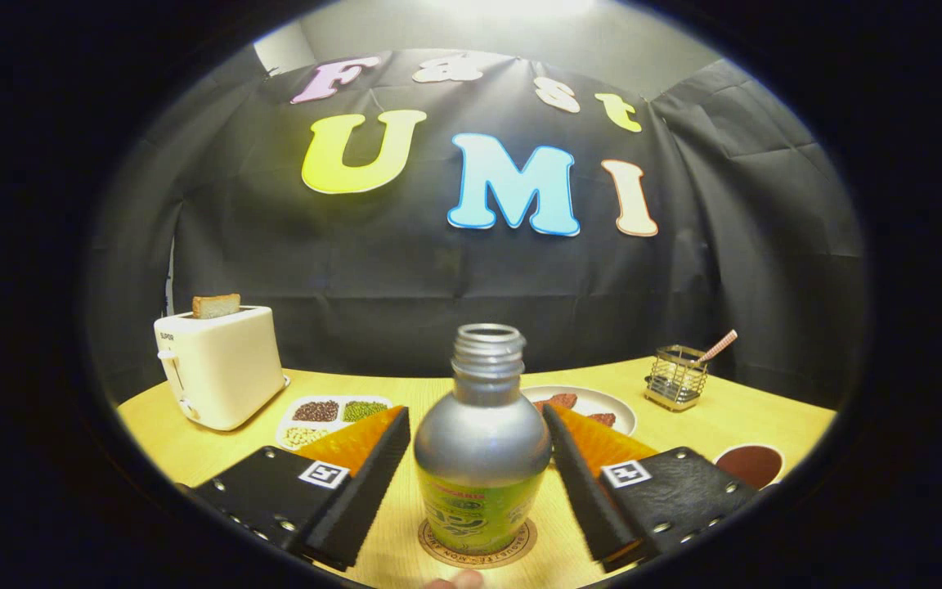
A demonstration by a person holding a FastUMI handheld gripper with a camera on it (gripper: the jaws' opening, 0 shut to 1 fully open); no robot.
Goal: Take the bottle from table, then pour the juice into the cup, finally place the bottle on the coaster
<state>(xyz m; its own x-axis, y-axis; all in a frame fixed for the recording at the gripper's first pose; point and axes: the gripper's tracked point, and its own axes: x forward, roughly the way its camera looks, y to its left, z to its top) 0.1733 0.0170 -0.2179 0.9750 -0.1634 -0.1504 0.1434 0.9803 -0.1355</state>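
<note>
Centre bottom of the frame: bottle [482,458] upright on the coaster [477,546], cap off, neck open.
Gripper [477,442]: fingers spread wide, one each side of the bottle, a gap showing on both sides, holding nothing.
Bottle: silver top, green label, standing between the fingers.
Coaster: round, flat on the table [193,450], its rim peeking out under the bottle base.
Lower right: cup [751,464] near the table edge, dark inside, well apart from the bottle.
Left of frame: toaster [217,366] with a slice of toast [216,305] sticking up.
Left of centre: tray [332,419] of beans just behind the left finger.
Behind the bottle: plate [594,402] with reddish pieces, partly hidden.
Right of centre: wire holder [675,378] with a stick leaning out.
Bottom edge: fingertip [459,579] just showing below the coaster.
</note>
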